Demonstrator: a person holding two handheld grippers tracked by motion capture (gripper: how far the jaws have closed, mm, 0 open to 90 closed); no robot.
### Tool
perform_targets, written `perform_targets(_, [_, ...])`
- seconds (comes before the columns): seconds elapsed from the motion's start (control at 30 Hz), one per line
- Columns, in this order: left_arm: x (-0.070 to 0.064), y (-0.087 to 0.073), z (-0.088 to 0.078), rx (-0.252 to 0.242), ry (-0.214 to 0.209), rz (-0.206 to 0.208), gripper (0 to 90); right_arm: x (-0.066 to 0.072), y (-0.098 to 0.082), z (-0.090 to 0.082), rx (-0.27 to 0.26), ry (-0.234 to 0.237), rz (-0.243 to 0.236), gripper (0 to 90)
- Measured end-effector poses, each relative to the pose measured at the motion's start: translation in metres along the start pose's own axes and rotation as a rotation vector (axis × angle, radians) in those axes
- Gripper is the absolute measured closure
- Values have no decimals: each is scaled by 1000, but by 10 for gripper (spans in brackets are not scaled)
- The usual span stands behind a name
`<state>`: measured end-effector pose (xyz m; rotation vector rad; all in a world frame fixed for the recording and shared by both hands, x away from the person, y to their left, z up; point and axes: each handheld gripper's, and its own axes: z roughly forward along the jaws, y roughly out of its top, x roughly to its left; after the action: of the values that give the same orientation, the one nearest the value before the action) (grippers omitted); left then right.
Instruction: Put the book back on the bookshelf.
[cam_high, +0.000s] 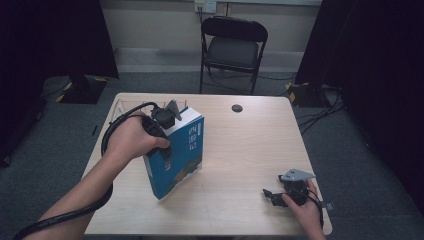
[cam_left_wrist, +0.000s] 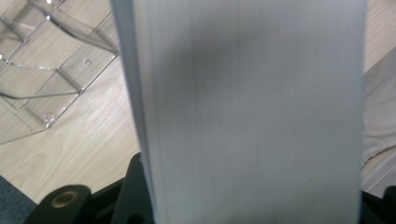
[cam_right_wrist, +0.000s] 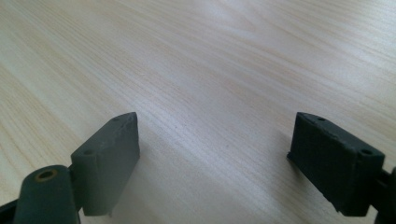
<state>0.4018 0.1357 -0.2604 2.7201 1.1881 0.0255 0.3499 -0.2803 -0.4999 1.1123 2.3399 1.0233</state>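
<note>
The thick blue book (cam_high: 179, 150) stood tilted on one lower corner on the left half of the tabletop (cam_high: 240, 150), its white page block (cam_left_wrist: 247, 112) facing up toward the left tool (cam_high: 167, 131), which gripped it across its thickness near the top edge. Just behind the book, at the tabletop's far left, lay a clear wire-and-plastic rack (cam_left_wrist: 42, 79). Well apart, near the front right corner, the right tool (cam_right_wrist: 212, 154) rested low over bare wood with its jaws spread wide and nothing between them.
</note>
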Motion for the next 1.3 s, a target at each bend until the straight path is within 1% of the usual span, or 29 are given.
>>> perform_targets(0.1, [5,-4,0,-5,-8,-22,619,0,0,0,0,-1,0,149])
perform_targets(0.17, [11,-8,-1,-10,-19,-36,619,0,0,0,0,0,0,149])
perform_targets(0.23, [15,-10,-2,-15,-19,-50,618,0,0,0,0,-1,0,149])
perform_targets(0.33, [18,-14,-3,-11,-2,-56,619,0,0,0,-1,0,0,149])
perform_targets(0.37, [20,-15,-3,-15,-4,-64,619,0,0,0,-1,0,0,149])
perform_targets(0.4, [21,-15,-3,-13,8,-65,619,0,0,0,-1,0,0,149])
perform_targets(0.47, [25,-17,-3,-17,8,-79,619,0,0,0,-1,0,0,149])
perform_targets(0.5, [27,-18,-4,-18,14,-76,619,0,0,0,-1,0,0,149])
perform_targets(0.53, [28,-19,-4,-24,13,-88,619,0,0,0,0,0,0,149])
perform_targets(0.57, [30,-20,-5,-26,18,-88,619,0,0,0,-1,0,1,149])
perform_targets(0.6, [31,-21,-5,-28,13,-93,619,0,0,0,0,0,0,149])
perform_targets(0.63, [31,-21,-5,-26,16,-102,619,0,0,0,0,-1,0,149])
perform_targets(0.67, [32,-21,-5,-24,18,-102,619,0,0,0,-1,0,1,149])
perform_targets(0.7, [34,-21,-5,-23,17,-114,619,0,0,0,-1,0,0,149])
perform_targets(0.77, [35,-21,-5,-22,18,-115,619,0,0,0,0,0,0,149])
perform_targets(0.8, [37,-21,-5,-22,15,-127,620,0,0,0,-1,0,1,149])
perform_targets(0.83, [37,-22,-4,-23,16,-130,620,0,0,0,-1,0,0,149])
perform_targets(0.87, [39,-22,-5,-22,24,-124,620,0,0,0,-1,0,0,149])
perform_targets(1.0, [44,-25,-6,-18,28,-156,621,0,0,0,-1,0,0,149])
perform_targets(1.03, [46,-25,-7,-17,28,-173,620,0,0,0,-1,0,1,149])
perform_targets(1.07, [48,-26,-7,-19,27,-174,621,0,0,0,-1,0,1,149])
perform_targets(1.13, [48,-27,-8,-28,35,-201,620,0,0,0,-1,0,0,149])
perform_targets(1.2, [52,-28,-9,-33,33,-190,620,0,0,0,-1,0,1,149])
perform_targets(1.23, [52,-28,-10,-37,33,-203,620,0,0,0,0,0,0,149])
perform_targets(1.27, [54,-28,-10,-38,26,-205,620,0,0,0,-1,-1,0,149])
perform_targets(1.3, [53,-28,-11,-40,28,-208,620,0,0,0,0,0,0,149])
